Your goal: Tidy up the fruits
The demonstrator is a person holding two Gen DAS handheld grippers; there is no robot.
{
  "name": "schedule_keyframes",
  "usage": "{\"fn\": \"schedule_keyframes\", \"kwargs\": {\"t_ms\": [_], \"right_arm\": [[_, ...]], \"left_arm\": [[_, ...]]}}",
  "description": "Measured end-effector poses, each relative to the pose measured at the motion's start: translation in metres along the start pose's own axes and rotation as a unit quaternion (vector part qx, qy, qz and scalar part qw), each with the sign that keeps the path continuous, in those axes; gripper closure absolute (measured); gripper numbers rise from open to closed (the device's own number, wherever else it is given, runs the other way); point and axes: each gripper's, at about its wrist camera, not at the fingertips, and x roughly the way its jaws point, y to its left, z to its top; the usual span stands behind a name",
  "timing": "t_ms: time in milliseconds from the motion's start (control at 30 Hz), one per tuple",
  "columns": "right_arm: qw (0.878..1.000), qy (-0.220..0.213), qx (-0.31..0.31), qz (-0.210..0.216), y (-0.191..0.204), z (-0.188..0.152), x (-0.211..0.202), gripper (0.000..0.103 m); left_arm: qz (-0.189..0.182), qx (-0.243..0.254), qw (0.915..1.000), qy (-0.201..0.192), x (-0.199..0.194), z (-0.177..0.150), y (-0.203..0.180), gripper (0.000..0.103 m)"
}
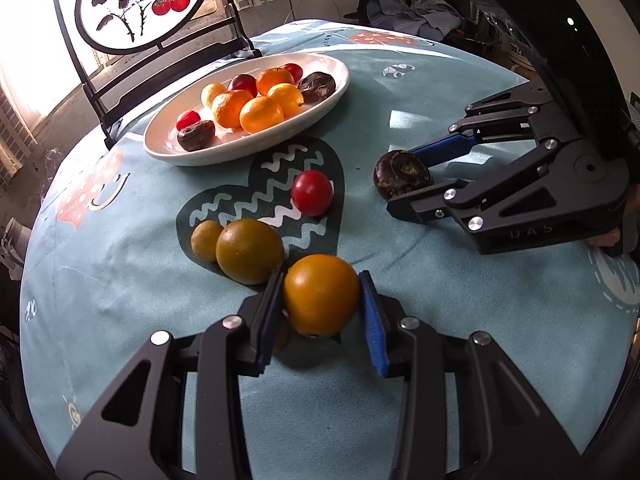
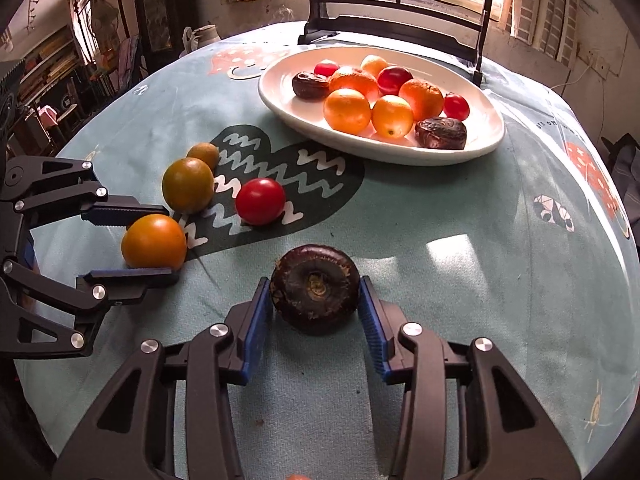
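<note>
My left gripper (image 1: 322,294) is shut on an orange fruit (image 1: 321,295) at table level; it also shows in the right wrist view (image 2: 154,242). My right gripper (image 2: 316,292) is shut on a dark purple fruit (image 2: 315,289), which also shows in the left wrist view (image 1: 402,174). Loose on the cloth lie a red tomato (image 1: 311,192), a green-orange fruit (image 1: 249,250) and a small brown fruit (image 1: 205,240). A white oval plate (image 1: 256,146) holds several oranges, red fruits and dark fruits.
A black-framed decorative screen (image 1: 144,4) stands behind the plate at the table's far edge. The round table has a light blue printed cloth (image 1: 420,120). Clothes and clutter lie beyond the table.
</note>
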Motion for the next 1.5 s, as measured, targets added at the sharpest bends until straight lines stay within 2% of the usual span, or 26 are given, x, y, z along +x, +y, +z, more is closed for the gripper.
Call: {"fn": "schedule_keyframes", "kwargs": {"t_ms": [100, 167, 233, 333, 400, 500, 567, 633, 733, 900, 1000, 1033, 1067, 1100, 1167, 1333, 1500], "right_arm": [[1.0, -0.018, 0.023, -0.001, -0.009, 0.002, -0.009, 0.059], [0.998, -0.045, 0.046, 0.018, -0.017, 0.006, -0.019, 0.059], [0.994, -0.076, 0.07, 0.042, -0.025, 0.009, -0.029, 0.059], [0.988, -0.112, 0.091, 0.05, -0.032, 0.017, -0.04, 0.059], [0.984, -0.137, 0.102, 0.047, -0.036, 0.028, -0.044, 0.059], [0.98, -0.161, 0.118, 0.019, -0.04, 0.051, -0.041, 0.059], [0.978, -0.165, 0.128, -0.004, -0.045, 0.07, -0.031, 0.059], [0.976, -0.17, 0.134, -0.021, -0.051, 0.086, -0.018, 0.059], [0.977, -0.158, 0.137, -0.035, -0.062, 0.103, 0.003, 0.059], [0.978, -0.146, 0.146, -0.038, -0.078, 0.113, 0.021, 0.059], [0.979, -0.144, 0.142, -0.034, -0.079, 0.114, 0.024, 0.059], [0.979, -0.143, 0.14, -0.033, -0.078, 0.115, 0.024, 0.055], [0.98, -0.141, 0.139, -0.035, -0.077, 0.115, 0.023, 0.054], [0.98, -0.138, 0.138, -0.04, -0.075, 0.114, 0.022, 0.054], [0.98, -0.14, 0.133, -0.043, -0.071, 0.112, 0.016, 0.054], [0.981, -0.151, 0.114, -0.049, -0.055, 0.104, -0.001, 0.053], [0.981, -0.163, 0.099, -0.041, -0.037, 0.087, -0.018, 0.053]], "left_arm": [[-0.004, -0.021, 0.9997, -0.009, -0.003, 0.001, 0.007, 0.065], [-0.018, -0.046, 0.9984, -0.029, -0.011, 0.005, 0.016, 0.065], [-0.04, -0.074, 0.995, -0.054, -0.021, 0.01, 0.028, 0.065], [-0.061, -0.116, 0.9885, -0.076, -0.031, 0.021, 0.048, 0.065], [-0.044, -0.127, 0.9869, -0.089, -0.033, 0.032, 0.058, 0.065], [-0.026, -0.148, 0.9839, -0.097, -0.028, 0.056, 0.075, 0.065], [-0.018, -0.164, 0.9809, -0.103, -0.02, 0.076, 0.087, 0.065], [0.006, -0.17, 0.9791, -0.112, -0.008, 0.096, 0.097, 0.065], [0.025, -0.181, 0.9778, -0.102, 0.02, 0.119, 0.11, 0.065], [0.045, -0.187, 0.9776, -0.085, 0.051, 0.137, 0.123, 0.065], [0.036, -0.2, 0.9765, -0.071, 0.058, 0.138, 0.13, 0.064], [0.031, -0.205, 0.9758, -0.069, 0.059, 0.137, 0.132, 0.049], [0.036, -0.207, 0.9749, -0.073, 0.057, 0.136, 0.132, 0.023], [0.053, -0.207, 0.9734, -0.084, 0.051, 0.135, 0.131, 0.018], [0.074, -0.192, 0.9737, -0.098, 0.039, 0.133, 0.126, 0.017], [0.071, -0.182, 0.974, -0.114, 0.01, 0.123, 0.112, 0.005], [0.088, -0.167, 0.9757, -0.112, -0.005, 0.095, 0.101, 0.005]]}}
